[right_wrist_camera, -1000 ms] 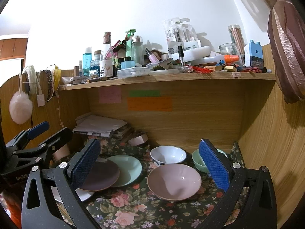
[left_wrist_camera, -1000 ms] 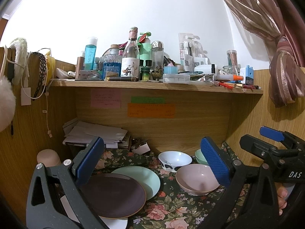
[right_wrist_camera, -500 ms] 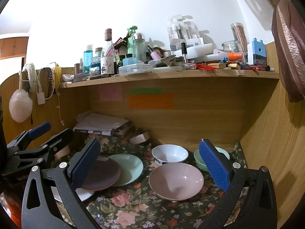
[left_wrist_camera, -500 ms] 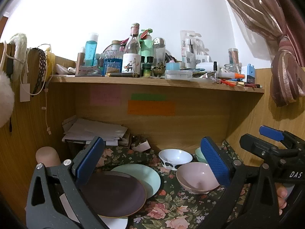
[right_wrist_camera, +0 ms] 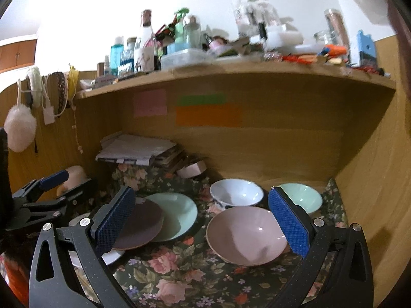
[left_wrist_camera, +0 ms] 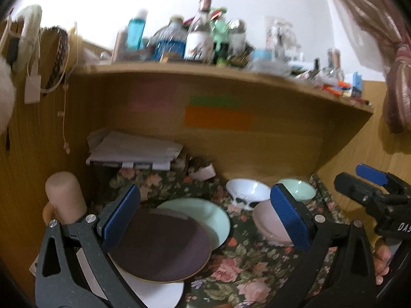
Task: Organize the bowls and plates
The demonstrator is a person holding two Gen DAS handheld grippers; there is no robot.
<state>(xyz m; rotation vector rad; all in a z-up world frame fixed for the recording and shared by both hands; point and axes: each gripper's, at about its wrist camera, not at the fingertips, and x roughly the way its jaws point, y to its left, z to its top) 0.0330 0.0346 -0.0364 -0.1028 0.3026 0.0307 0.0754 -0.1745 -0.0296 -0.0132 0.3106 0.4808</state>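
On the floral cloth (right_wrist_camera: 179, 277) lie three overlapping plates: a dark purple plate (left_wrist_camera: 161, 246) (right_wrist_camera: 141, 225) on top, a mint green plate (left_wrist_camera: 210, 218) (right_wrist_camera: 177, 213) behind it and a white plate (left_wrist_camera: 159, 292) under it. To the right stand a pink bowl (right_wrist_camera: 244, 233) (left_wrist_camera: 267, 223), a white bowl (right_wrist_camera: 236, 192) (left_wrist_camera: 246, 190) and a mint bowl (right_wrist_camera: 303, 197) (left_wrist_camera: 298, 190). My left gripper (left_wrist_camera: 205, 215) is open above the plates. My right gripper (right_wrist_camera: 203, 218) is open above the pink bowl. Both are empty.
A wooden shelf (right_wrist_camera: 231, 69) crowded with bottles overhangs the nook. A stack of papers (right_wrist_camera: 136, 148) and a small box (right_wrist_camera: 191, 169) sit at the back. A pink cylinder (left_wrist_camera: 64, 195) stands at the left wall. A wooden wall (right_wrist_camera: 372, 192) closes the right side.
Both grippers have moved forward and tipped down toward the dishes, which now look larger and closer. The jaws stay open. No dish has moved.
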